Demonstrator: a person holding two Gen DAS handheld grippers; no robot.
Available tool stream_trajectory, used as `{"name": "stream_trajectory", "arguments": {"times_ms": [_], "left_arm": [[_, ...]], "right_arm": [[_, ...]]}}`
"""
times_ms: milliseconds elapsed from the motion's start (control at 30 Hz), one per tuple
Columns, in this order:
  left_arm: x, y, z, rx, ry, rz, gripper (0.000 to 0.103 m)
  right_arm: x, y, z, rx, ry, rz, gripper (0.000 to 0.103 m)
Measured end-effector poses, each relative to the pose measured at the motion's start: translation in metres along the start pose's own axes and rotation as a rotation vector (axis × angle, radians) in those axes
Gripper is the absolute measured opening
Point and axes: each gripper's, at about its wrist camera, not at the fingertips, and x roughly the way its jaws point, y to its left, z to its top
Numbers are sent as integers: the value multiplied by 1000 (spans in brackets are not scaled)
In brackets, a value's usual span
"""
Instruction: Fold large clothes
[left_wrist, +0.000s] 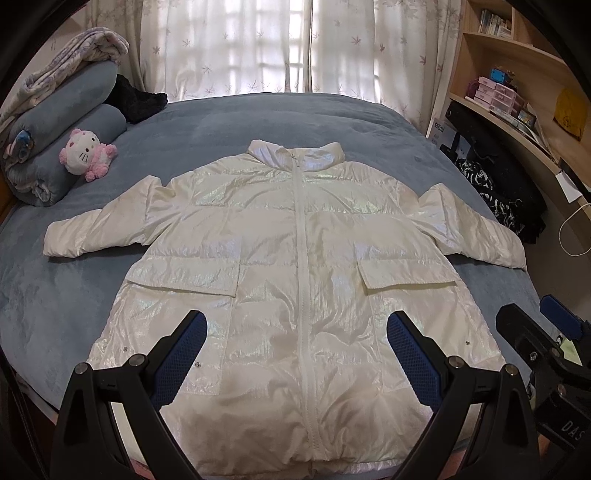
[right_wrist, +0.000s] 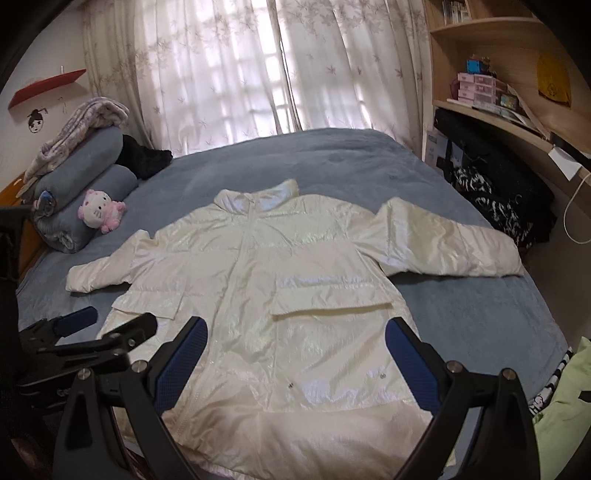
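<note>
A shiny white padded jacket lies flat and zipped on the blue bed, collar away from me, both sleeves spread out sideways. The right wrist view shows the same jacket from its right side. My left gripper hangs open above the jacket's lower hem, blue pads wide apart, nothing between them. My right gripper is open too, above the hem's right half. The right gripper shows at the left view's right edge, and the left gripper at the other view's left edge.
Rolled grey-blue bedding and a pink-and-white plush cat sit at the bed's far left. A black garment lies behind them. Wooden shelves and dark bags stand along the right. Curtains hang behind the bed.
</note>
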Motion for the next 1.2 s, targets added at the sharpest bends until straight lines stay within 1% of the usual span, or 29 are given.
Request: {"name": "stream_trajectory", "arguments": {"times_ms": [67, 167, 233, 467, 600, 733, 833, 900, 1033, 1200], "left_arm": [[0, 0, 0, 10, -6, 9, 97], [0, -2, -1, 19, -8, 13, 97], [2, -2, -1, 17, -3, 8, 97], [6, -2, -2, 6, 11, 11, 97], [10, -2, -2, -6, 27, 3, 97], [15, -2, -2, -17, 48, -12, 97], [19, -4, 0, -27, 61, -18, 97], [19, -6, 1, -23, 56, -15, 97], [18, -14, 6, -1, 27, 15, 97], [16, -20, 22, -9, -4, -36, 97]], "right_arm": [[0, -2, -1, 1, -6, -11, 98], [1, -5, -1, 7, -2, -5, 98], [2, -7, -1, 13, -4, -3, 98], [3, -7, -1, -3, -17, -32, 98], [3, -11, -1, 11, -27, -22, 98], [9, -17, -1, 27, -4, -3, 98], [12, -20, -1, 20, -3, 3, 97], [12, -23, -1, 18, -2, 8, 97], [11, -28, 3, 8, -15, 2, 97], [9, -44, 17, 23, -32, -6, 97]]}}
